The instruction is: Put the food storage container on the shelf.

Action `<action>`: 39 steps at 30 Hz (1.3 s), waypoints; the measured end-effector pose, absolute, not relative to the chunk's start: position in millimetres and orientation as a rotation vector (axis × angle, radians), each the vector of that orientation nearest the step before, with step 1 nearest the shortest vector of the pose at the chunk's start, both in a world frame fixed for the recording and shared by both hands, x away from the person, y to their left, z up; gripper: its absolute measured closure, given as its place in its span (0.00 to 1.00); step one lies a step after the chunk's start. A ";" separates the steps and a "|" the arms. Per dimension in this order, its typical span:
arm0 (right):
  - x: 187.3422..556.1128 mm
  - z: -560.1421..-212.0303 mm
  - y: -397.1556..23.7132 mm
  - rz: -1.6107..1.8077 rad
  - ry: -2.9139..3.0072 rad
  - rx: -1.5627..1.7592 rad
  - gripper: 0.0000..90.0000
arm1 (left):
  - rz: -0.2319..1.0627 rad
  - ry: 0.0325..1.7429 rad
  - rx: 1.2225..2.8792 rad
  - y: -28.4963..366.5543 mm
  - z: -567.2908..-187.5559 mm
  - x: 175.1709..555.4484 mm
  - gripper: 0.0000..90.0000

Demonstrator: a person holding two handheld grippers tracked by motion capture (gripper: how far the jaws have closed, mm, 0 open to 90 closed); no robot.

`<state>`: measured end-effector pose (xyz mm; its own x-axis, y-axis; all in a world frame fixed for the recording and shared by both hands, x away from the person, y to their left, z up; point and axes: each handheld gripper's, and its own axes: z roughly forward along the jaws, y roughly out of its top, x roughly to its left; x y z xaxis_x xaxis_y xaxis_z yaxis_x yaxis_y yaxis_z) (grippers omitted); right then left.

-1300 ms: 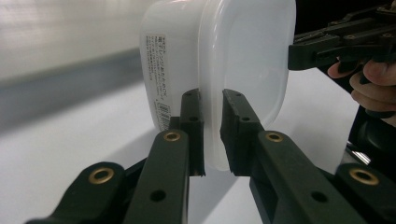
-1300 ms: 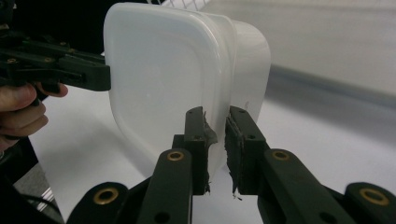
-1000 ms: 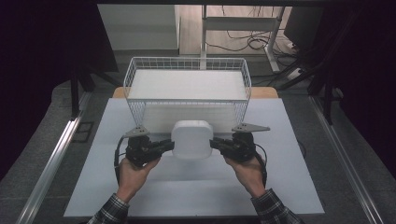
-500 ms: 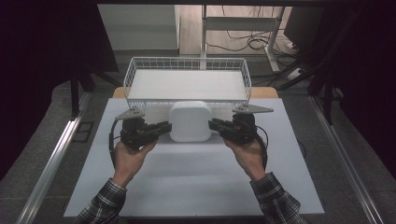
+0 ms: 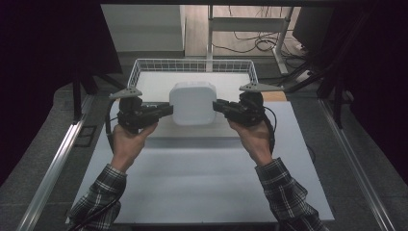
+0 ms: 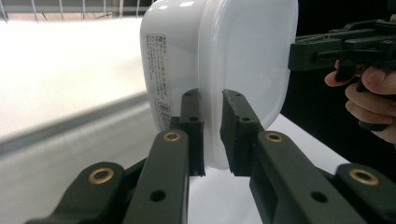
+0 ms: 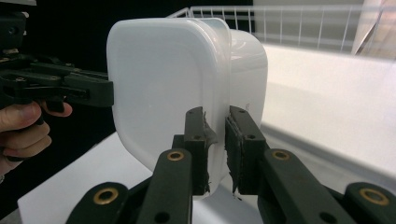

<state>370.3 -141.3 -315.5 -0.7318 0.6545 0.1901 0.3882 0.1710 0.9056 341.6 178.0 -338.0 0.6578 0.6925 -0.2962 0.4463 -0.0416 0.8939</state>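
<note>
A white lidded plastic container (image 5: 193,103) hangs in the air in front of the wire basket (image 5: 144,68), lifted off the table. My left gripper (image 5: 168,109) is shut on the container's left rim, its pads clamping the lid edge (image 6: 212,126). My right gripper (image 5: 216,106) is shut on the opposite rim (image 7: 217,144). The container (image 6: 219,60) is turned on edge in both gripper views, lid facing the person; a printed label (image 6: 156,79) runs down its side. Across the container (image 7: 177,88), each gripper view shows the other hand and its gripper.
The white wire basket holds a white liner board (image 5: 231,83) and stands at the table's far edge. The white tabletop (image 5: 202,183) spreads below the hands. Metal rails (image 5: 53,168) run along both sides; a desk frame and cables (image 5: 250,43) lie beyond.
Both hands have risen together with the container between them, carrying it up and toward the basket. The grips have not altered.
</note>
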 end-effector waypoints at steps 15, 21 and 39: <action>407.1 -296.7 -137.7 1.591 2.177 1.068 0.87 | 0.212 0.963 1.665 179.8 -322.1 380.8 0.89; 419.1 -299.1 -136.2 1.582 2.187 1.107 0.86 | 0.193 0.987 1.672 179.7 -323.3 391.2 0.88; 435.5 -302.2 -123.6 1.523 2.187 1.136 0.73 | 0.178 1.014 1.672 175.7 -321.2 411.2 0.67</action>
